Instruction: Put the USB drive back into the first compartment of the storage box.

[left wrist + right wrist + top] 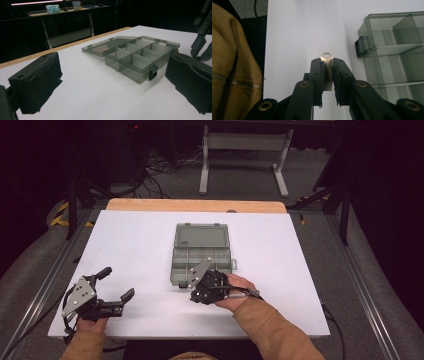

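Gripped between the closed jaws of the right gripper (327,65), a small silver metal tab (326,56) with a hexagonal hole at its tip pokes out at 12 o'clock in the right gripper view, above the white table (294,37); at 3 o'clock stands the smoky-grey compartment box (392,50) with its black latch (360,46), and a tan zipped sleeve (229,75) lies at 9 o'clock. Seen from the high view, the box (201,254) sits open at the table's centre, lid laid flat toward 12 o'clock, the right gripper (207,287) just at its 6 o'clock edge, held by a hand (237,292); the left gripper (115,287) rests well apart at 8 o'clock, its jaws spread wide around nothing. In the left gripper view, that gripper's (112,82) black pads (37,80) frame bare tabletop, the divided box (135,57) lying beyond toward 1 o'clock, its compartments looking empty.
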A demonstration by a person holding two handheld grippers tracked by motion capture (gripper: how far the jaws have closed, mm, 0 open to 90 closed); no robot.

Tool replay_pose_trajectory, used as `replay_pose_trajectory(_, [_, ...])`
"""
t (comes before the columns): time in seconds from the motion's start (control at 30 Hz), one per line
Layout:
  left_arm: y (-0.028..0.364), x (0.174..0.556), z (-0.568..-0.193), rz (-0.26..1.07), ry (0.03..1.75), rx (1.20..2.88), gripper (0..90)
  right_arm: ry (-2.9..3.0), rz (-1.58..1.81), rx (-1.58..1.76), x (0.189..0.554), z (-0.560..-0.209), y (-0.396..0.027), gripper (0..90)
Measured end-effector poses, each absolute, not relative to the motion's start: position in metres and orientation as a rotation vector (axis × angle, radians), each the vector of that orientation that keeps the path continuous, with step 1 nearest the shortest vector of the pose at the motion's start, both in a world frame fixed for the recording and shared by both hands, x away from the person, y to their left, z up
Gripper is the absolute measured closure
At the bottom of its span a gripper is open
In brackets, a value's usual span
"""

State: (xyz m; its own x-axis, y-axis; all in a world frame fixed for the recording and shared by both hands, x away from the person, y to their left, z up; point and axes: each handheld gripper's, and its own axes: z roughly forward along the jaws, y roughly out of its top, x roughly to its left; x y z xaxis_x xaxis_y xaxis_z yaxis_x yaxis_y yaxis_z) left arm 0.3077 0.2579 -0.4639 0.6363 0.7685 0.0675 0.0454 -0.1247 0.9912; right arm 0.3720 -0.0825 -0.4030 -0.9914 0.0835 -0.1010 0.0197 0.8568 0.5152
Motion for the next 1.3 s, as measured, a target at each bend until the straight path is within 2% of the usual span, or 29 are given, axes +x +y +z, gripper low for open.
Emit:
replay_pose_trajectory(0.67, [0.258,0.308,-0.464,0.709,0.696,1.591,1.1,2.802,0.979,0.189,0.396,-0.380,-0.090,78.7])
replay_pose_trajectory(1.3, [0.258,0.308,-0.464,0.711,0.695,1.591,1.1,2.699,1.074,0.341,0.424,-0.374,-0.089,78.7])
